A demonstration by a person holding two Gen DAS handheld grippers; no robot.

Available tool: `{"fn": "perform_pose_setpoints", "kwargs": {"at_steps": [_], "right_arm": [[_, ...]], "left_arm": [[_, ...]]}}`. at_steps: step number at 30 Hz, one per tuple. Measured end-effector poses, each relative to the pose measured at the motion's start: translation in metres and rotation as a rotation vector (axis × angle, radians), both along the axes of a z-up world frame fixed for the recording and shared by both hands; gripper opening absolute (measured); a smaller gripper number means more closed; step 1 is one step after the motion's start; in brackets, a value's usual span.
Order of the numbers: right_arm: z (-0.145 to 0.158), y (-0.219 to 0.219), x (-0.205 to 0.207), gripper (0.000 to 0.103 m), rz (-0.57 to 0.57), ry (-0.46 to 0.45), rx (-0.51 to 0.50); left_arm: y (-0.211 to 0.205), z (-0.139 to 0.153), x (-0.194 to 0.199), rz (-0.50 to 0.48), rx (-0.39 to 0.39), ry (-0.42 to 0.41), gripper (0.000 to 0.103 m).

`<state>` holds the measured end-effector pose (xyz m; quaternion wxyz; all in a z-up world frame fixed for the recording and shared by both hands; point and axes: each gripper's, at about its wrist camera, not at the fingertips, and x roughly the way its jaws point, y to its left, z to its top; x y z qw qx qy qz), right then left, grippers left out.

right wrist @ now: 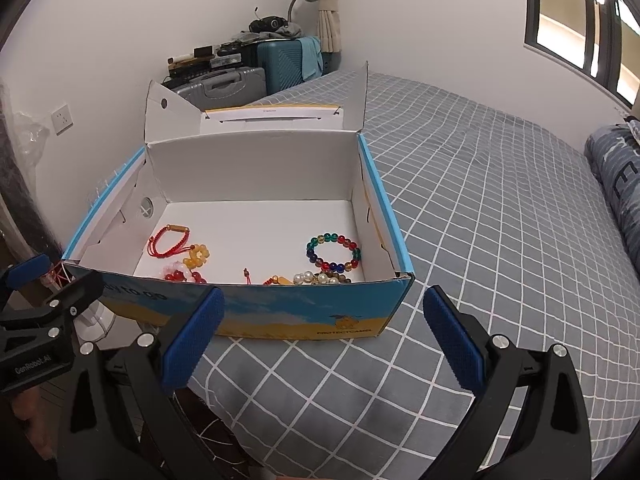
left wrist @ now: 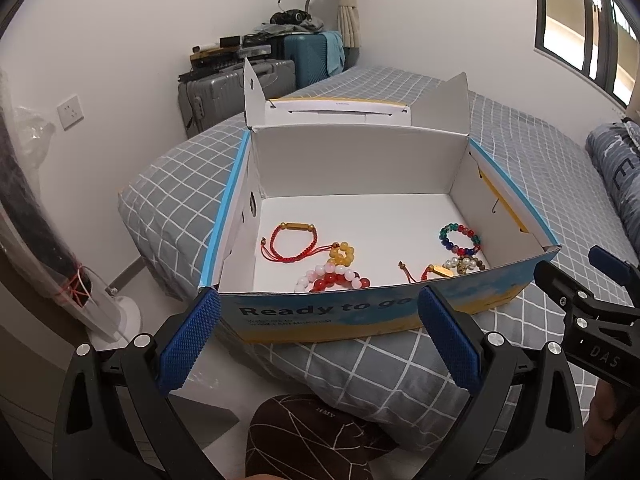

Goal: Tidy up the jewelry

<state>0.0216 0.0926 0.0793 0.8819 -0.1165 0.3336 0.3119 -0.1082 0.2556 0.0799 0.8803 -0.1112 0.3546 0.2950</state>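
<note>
1. The left gripper [left wrist: 320, 312] has its blue-padded fingers [left wrist: 188, 344] spread wide with nothing between them, hovering just short of the near wall of the open shoe box [left wrist: 360, 312].
2. The right gripper [right wrist: 324, 320] is likewise wide open and holds nothing, its fingers [right wrist: 452, 344] near the box's front right corner.
3. Inside the box, on its white floor, lie the bracelets: a red cord bracelet [left wrist: 294, 240] at the left, a yellow bead bracelet [left wrist: 342, 254] beside it, and a red-and-white bead bracelet [left wrist: 334, 278] against the near wall.
4. A multicoloured glass bead bracelet [right wrist: 334, 253] lies at the right, with a pearl bracelet [right wrist: 310, 278] near it.
5. The box sits on a grey checked bedspread [right wrist: 500, 200]; suitcases [left wrist: 236, 88] stand by the far wall.
</note>
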Motion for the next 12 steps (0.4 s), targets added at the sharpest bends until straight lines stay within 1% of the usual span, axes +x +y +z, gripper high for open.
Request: {"fn": "perform_pose_setpoints", "kwargs": {"at_steps": [3,8,12], "right_arm": [[0.0002,0.0002,0.0003,0.095,0.000,0.001,0.000],[0.0001,0.0006,0.0004,0.095,-0.001,0.001,-0.001],[-0.0016,-0.0007,0.0005,0.095,0.001,0.002,-0.001]], "left_arm": [[-0.0009,-0.0004,0.0005,-0.001,0.001,-0.001,0.097],[0.0018,-0.0019,0.0009,0.005,-0.030,0.001,0.097],[0.0009,-0.0031,0.0015,0.004,-0.016,0.005,0.097]]}}
